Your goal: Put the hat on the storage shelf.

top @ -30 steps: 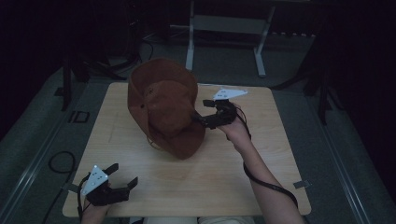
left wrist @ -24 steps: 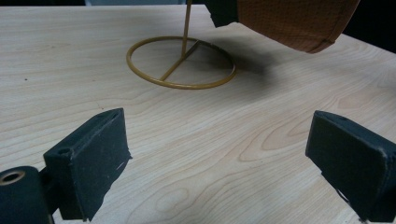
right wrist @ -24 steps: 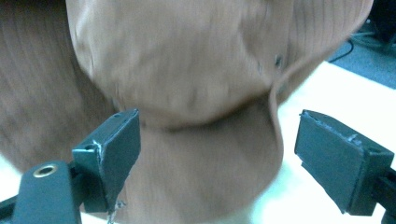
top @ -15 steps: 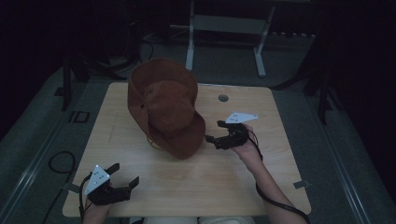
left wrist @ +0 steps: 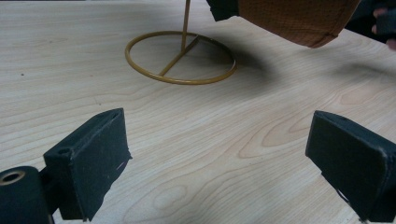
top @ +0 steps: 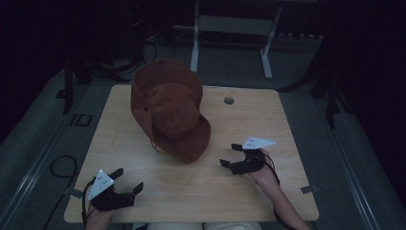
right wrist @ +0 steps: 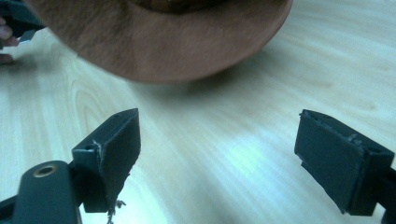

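Observation:
A brown wide-brimmed hat (top: 170, 112) hangs tilted on a thin gold wire stand (left wrist: 182, 58) in the middle of the wooden table (top: 249, 191). Its brim (right wrist: 159, 46) overhangs the table toward the right gripper (top: 231, 155), which rests open and empty on the table just right of the hat. The left gripper (top: 128, 180) sits at the near left corner, jaws wide apart with nothing between them. In the left gripper view the stand's ring base lies flat on the wood beneath the hat's edge (left wrist: 299, 21).
A round cable hole (top: 229, 100) sits in the table's far edge. Behind the table stands a white metal frame (top: 230, 33). A black cable (top: 60, 165) lies on the grey floor at the left. The room around is dark.
The right gripper has let go of the hat's brim and drawn back toward the near right, coming to rest open on the table. The left gripper has stayed put.

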Demonstrator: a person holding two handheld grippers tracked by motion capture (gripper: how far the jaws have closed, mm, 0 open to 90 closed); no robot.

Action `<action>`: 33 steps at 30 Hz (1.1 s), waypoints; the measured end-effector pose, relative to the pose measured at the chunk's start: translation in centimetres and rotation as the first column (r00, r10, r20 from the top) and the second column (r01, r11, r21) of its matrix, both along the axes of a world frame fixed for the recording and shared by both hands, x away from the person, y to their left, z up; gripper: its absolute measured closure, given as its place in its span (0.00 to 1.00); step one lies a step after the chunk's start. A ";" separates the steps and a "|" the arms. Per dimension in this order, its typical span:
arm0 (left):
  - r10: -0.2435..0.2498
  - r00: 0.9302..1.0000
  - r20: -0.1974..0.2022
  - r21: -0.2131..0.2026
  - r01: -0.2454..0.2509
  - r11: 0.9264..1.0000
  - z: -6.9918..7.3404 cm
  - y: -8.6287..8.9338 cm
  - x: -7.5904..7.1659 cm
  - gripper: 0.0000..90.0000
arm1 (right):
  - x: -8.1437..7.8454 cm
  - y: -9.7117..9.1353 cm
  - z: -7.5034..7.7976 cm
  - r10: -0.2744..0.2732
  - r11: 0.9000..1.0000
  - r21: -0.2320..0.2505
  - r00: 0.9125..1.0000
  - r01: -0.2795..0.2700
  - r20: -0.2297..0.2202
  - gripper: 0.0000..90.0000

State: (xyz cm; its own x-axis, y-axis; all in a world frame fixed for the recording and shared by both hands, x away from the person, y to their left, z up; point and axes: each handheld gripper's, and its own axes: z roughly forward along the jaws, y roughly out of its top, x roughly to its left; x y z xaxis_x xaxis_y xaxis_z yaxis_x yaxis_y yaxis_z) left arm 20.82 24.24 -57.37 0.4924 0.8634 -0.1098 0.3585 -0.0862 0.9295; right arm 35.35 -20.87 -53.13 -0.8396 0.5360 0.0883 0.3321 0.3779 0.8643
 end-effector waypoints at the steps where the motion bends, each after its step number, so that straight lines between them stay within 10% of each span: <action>1: 0.000 1.000 0.000 0.004 0.000 1.000 0.0 0.0 0.0 0.07 | -0.3 -0.1 -0.3 0.002 1.000 -0.003 1.000 -0.002 -0.006 0.16; 33: -0.007 1.000 -0.002 0.016 0.007 1.000 -0.1 0.0 0.0 0.07 | -5.5 -6.4 -3.6 -0.040 0.997 -0.071 0.999 0.039 -0.017 0.16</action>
State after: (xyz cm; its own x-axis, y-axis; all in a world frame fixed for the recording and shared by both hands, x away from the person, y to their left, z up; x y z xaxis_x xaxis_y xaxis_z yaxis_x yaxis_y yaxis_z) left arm 20.87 24.23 -57.51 0.4981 0.8617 -0.0969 0.3597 -0.1036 0.9273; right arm 29.84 -27.26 -56.73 -0.8163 0.5740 0.0648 0.3639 0.4238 0.8295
